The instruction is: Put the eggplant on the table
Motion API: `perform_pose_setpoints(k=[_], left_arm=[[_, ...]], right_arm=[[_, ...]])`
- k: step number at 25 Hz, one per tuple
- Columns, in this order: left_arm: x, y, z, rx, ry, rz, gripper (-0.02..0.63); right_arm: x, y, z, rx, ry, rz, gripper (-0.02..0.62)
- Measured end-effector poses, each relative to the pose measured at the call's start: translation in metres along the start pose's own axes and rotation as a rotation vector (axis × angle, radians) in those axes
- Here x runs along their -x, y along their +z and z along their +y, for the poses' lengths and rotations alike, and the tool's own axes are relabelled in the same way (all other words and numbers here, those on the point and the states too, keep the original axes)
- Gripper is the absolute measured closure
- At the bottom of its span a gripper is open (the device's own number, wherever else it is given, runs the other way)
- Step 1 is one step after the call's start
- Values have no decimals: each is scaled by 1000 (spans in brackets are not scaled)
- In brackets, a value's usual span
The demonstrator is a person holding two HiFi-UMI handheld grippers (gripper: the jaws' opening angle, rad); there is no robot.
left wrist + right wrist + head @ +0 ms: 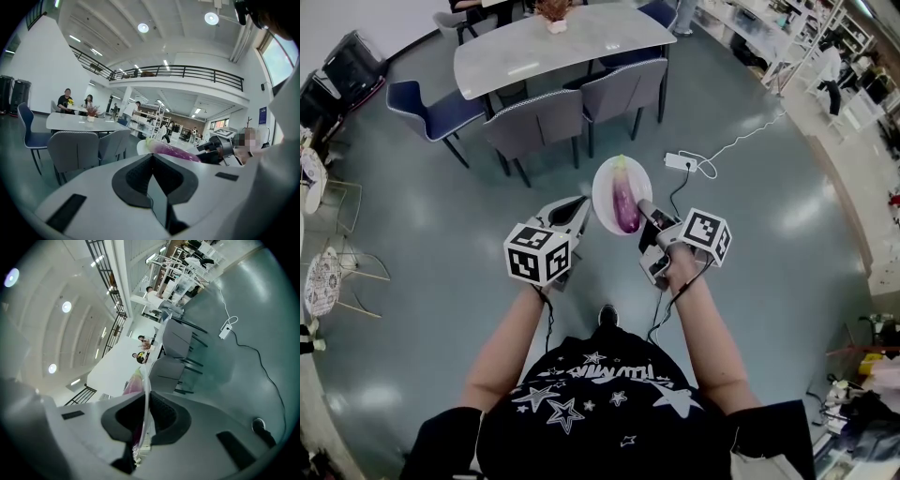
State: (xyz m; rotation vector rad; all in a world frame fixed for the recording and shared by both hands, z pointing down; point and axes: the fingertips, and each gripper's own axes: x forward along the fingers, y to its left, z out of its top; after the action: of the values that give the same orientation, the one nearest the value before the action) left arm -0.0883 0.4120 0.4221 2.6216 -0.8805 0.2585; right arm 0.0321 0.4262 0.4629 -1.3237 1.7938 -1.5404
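A purple eggplant (625, 200) with a pale green cap lies on a white plate (603, 186) held in the air above the floor. My right gripper (646, 210) is shut on the plate's right rim; in the right gripper view (146, 398) the rim runs edge-on between the jaws, with the eggplant (133, 380) behind it. My left gripper (579, 206) sits just left of the plate, its jaws pressed together (153, 158) with nothing in them. From there the eggplant (172, 151) and the plate (142, 146) show just beyond the jaws. The grey table (581, 45) stands ahead.
Grey and blue chairs (539, 122) surround the table, which carries a small flower pot (553, 16). A white power strip (681, 161) with its cable lies on the floor to the right. Shelving and counters line the right side; people sit at a distant table (65, 101).
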Motion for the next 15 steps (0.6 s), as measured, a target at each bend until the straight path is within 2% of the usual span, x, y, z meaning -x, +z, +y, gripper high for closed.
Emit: perform_pose_setpoints(k=[6,15], left_arm=[[-29,14,-1,-9,18,9,598],[-48,7,2,-1,52,7,598]], right_arm=[[-8,32,-7,-31,0,10,568],[-20,50,-25,-34,18,42,568]])
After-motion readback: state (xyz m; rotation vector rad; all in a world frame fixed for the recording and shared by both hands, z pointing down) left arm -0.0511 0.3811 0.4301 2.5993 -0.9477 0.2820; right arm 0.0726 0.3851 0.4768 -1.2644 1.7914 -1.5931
